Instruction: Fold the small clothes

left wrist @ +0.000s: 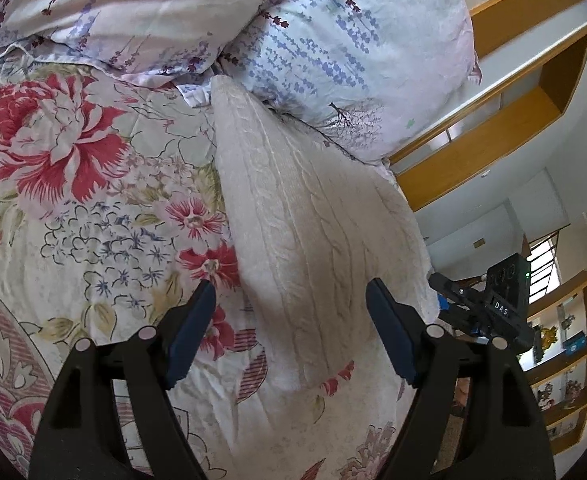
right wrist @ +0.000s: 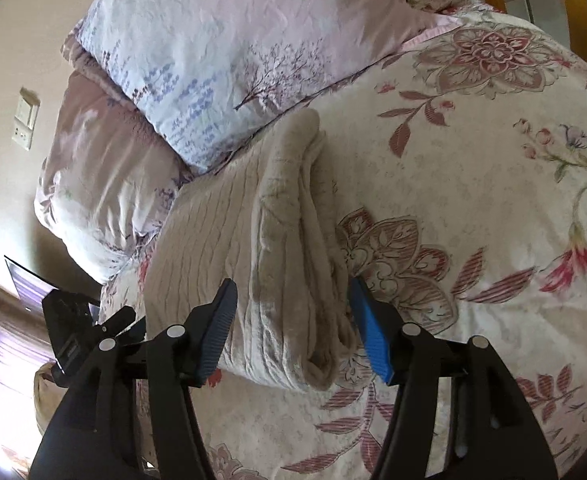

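On bed [right wrist: 493,184], cream knit garment [right wrist: 253,248] lying folded beside pillow [right wrist: 213,52]. Right tool [right wrist: 293,320] straddling thick fold, jaws apart, not pinching. Left tool [left wrist: 291,320] hovering wide apart. Advising: pinching all layers together.

Floral bedsheet [left wrist: 93,240] w/ two pillows [left wrist: 353,60], wooden shelf [left wrist: 565,368] nearby.

"DAS" on right tongs [left wrist: 489,312]

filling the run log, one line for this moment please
garment: cream knit folded on bed | left gripper: open | right gripper: open, straddling the fold
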A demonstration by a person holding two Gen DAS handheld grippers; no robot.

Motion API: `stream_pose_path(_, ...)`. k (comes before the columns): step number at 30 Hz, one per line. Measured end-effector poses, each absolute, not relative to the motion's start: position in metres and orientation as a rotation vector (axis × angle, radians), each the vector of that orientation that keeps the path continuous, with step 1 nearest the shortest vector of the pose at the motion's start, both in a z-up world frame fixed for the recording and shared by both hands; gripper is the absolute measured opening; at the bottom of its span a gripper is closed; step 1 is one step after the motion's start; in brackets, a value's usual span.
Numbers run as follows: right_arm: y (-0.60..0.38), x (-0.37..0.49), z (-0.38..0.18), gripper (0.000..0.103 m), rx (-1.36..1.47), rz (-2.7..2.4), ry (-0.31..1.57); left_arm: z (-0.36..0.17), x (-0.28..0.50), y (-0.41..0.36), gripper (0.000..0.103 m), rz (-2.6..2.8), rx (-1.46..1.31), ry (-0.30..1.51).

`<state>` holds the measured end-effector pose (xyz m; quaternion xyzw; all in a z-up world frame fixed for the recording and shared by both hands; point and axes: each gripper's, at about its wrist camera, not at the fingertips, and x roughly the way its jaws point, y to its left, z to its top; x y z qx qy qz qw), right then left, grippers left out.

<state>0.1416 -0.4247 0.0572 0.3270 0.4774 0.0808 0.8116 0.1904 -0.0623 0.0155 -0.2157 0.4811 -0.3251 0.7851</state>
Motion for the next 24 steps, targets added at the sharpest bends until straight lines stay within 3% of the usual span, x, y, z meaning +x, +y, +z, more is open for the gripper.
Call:
stream_pose_path(1,-0.423,0.142,0.056,0.046,0.694,0.18,1.022,0.016,0.19,-0.065,0.077,-0.694,-0.453,1.037)
stream_pose_path(3,-0.415,0.143,0.056,0.021,0.641,0.172,1.022,0.015,0.19,-0.067,0.077,-0.691,-0.443,1.037)
stream_pose_path(7,-0.411,0.138,0.075,0.012,0.574,0.15,0.912,0.016,0.19,-0.072,0.077,-0.683,-0.424,1.037)
stream_pose_path(10,-0.421,0.133,0.09,0.012,0.568,0.098,0.835,0.017,0.189,-0.075,0.077,-0.682,-0.41,1.032)
stream_pose_path(17,-0.427,0.136,0.039,0.013,0.599,0.012,0.998,0.011,0.187,-0.079,0.077,-0.666,-0.385,1.053)
stream_pose_path(24,-0.433,0.133,0.067,0.026,0.588,-0.019,0.914,0.011,0.186,-0.08,0.077,-0.649,-0.37,1.053)
